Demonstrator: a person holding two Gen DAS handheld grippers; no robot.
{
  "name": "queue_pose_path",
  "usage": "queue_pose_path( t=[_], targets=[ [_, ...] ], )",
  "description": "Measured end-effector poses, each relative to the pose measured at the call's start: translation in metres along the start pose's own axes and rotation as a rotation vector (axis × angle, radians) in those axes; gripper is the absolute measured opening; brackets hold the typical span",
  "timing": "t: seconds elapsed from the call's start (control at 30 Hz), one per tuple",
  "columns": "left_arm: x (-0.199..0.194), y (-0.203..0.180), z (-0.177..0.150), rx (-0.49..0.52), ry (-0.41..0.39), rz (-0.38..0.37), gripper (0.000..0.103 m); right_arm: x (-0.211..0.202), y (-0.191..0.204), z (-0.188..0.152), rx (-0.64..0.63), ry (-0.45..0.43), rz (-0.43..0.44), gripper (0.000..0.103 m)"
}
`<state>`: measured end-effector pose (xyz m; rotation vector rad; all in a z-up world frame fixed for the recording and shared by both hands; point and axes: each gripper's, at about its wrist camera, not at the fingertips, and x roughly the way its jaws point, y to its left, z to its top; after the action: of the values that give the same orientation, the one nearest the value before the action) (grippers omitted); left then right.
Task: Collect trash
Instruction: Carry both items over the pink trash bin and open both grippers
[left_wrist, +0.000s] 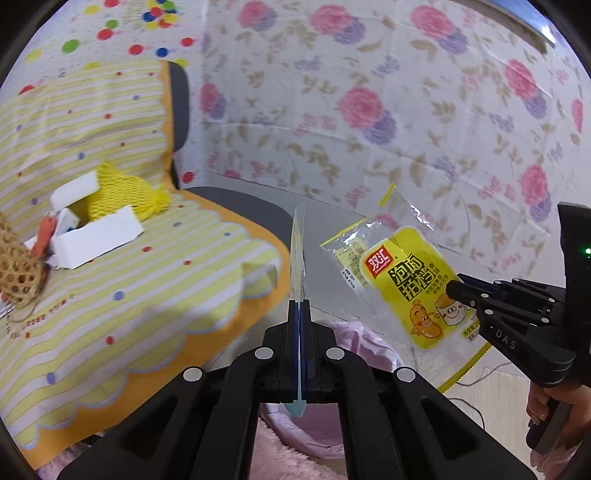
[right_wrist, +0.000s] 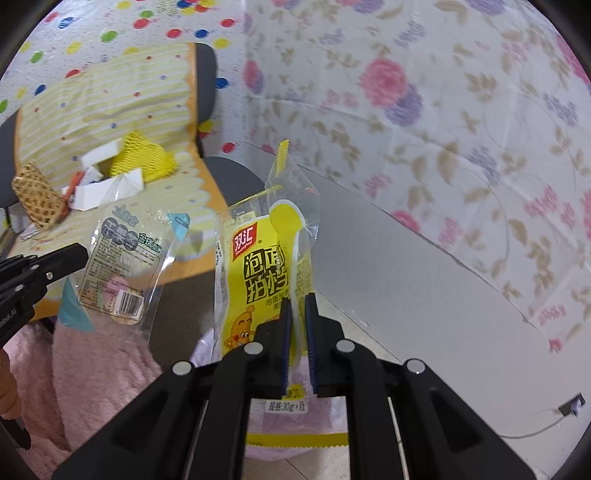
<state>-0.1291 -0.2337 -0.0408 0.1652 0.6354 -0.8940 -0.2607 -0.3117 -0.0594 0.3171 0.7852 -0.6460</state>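
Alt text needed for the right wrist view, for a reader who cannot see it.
The right tool is shut on a yellow snack wrapper held up in front of a floral wall cover. At left, the left tool holds a clear wrapper above a pink fleece sleeve. Behind, a striped cloth carries more trash.

Both grippers are matte black plastic: the left gripper (left_wrist: 299, 306) and right gripper (right_wrist: 298, 299) have blue ribbed pads (right_wrist: 309, 332) inside their fingers and round silver pivot pins (left_wrist: 264, 353) on the linkage behind. The right one bears white lettering and a green light (left_wrist: 587, 251) on its body. A fluffy pink sleeve (right_wrist: 92, 354) sits behind the left one.
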Motion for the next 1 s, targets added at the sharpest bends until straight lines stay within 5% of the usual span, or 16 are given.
queue_pose_path(
  t=[0.33, 0.6, 0.73, 1.0],
  targets=[
    [0.043, -0.027, -0.006, 0.053, 0.064, -0.029, 0.001, 0.037, -0.021, -0.029, 0.032, 0.099, -0.078, 0.009],
    [0.074, -0.027, -0.010, 0.043, 0.127, -0.023, 0.003, 0.071, -0.020, -0.034, 0.045, 0.143, -0.021, 0.014],
    [0.080, -0.022, -0.009, 0.021, 0.139, -0.014, 0.025, 0.082, -0.021, -0.031, 0.064, 0.137, 0.029, 0.021],
    [0.066, 0.003, -0.006, -0.034, 0.117, 0.041, 0.036, 0.077, -0.024, -0.027, 0.104, 0.123, 0.070, 0.027]
  ],
)
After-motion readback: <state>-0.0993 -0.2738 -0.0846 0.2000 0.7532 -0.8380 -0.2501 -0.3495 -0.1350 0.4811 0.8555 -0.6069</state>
